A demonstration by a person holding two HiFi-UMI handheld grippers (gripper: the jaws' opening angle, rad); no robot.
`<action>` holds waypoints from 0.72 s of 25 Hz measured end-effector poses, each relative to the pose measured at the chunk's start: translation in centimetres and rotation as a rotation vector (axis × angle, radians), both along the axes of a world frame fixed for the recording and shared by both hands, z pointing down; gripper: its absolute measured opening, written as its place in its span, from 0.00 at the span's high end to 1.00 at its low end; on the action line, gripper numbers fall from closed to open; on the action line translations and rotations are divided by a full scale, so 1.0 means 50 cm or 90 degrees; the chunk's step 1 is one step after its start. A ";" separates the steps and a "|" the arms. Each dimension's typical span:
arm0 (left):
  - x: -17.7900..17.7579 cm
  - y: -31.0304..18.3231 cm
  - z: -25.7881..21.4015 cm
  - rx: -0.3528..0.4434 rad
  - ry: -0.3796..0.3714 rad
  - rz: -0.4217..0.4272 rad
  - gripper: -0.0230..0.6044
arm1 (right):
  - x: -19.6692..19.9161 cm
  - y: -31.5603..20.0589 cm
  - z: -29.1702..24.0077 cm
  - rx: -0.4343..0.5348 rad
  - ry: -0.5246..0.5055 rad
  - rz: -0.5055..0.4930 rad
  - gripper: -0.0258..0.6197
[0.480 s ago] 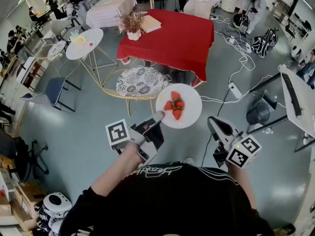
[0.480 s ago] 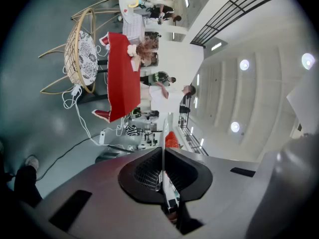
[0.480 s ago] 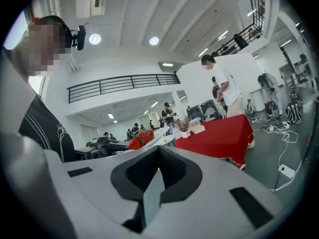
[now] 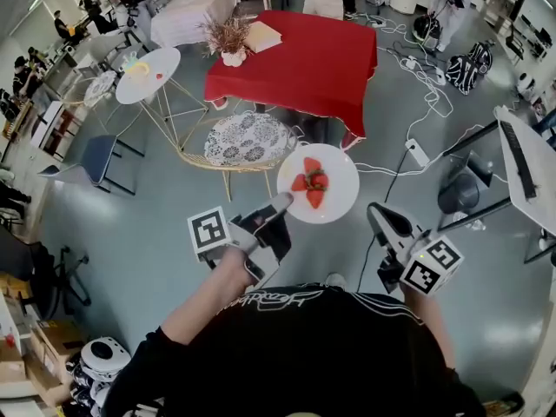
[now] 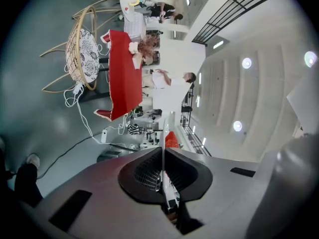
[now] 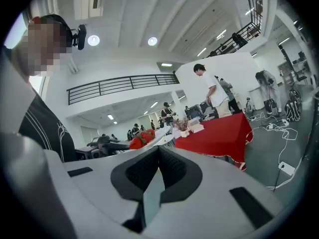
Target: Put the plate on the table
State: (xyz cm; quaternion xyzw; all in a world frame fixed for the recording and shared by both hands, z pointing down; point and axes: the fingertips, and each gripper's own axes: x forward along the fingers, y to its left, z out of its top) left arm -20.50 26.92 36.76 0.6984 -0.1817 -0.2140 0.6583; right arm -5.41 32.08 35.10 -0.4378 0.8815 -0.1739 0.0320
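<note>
Plate (image 4: 337, 170) of strawberries (image 4: 311, 185) clamped at rim by left tool (image 4: 280, 207), right tool (image 4: 379, 217) closed, empty, shirt lettering (image 4: 276, 301) illegible

The person wears a black shirt (image 4: 295, 354) with thin white stripes across the shoulders and white lettering below the collar. Beyond its sleeves, the left gripper (image 4: 276, 205) and right gripper (image 4: 375, 211) are smooth grey shells with black ribbed fingers (image 5: 144, 171), each carrying a white cube (image 4: 208, 231) printed with black square markers.

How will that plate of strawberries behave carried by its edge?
The plate looks stiff, but the left gripper pinches only one rim, so it may tip. The strawberries sit loose near its middle; a tilt would probably roll them off.
</note>
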 end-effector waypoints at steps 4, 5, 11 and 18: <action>0.013 -0.001 0.005 -0.003 -0.005 -0.001 0.93 | 0.013 -0.002 0.003 0.000 -0.011 0.001 0.95; 0.009 -0.002 0.006 -0.004 -0.005 -0.002 0.94 | 0.010 -0.004 0.004 0.000 -0.014 0.001 0.95; 0.064 -0.017 0.010 0.000 -0.009 -0.008 0.93 | 0.077 -0.021 0.012 -0.005 -0.027 0.011 0.95; 0.184 -0.038 0.028 -0.006 -0.013 -0.014 0.93 | 0.195 -0.046 0.019 -0.001 -0.017 0.006 0.95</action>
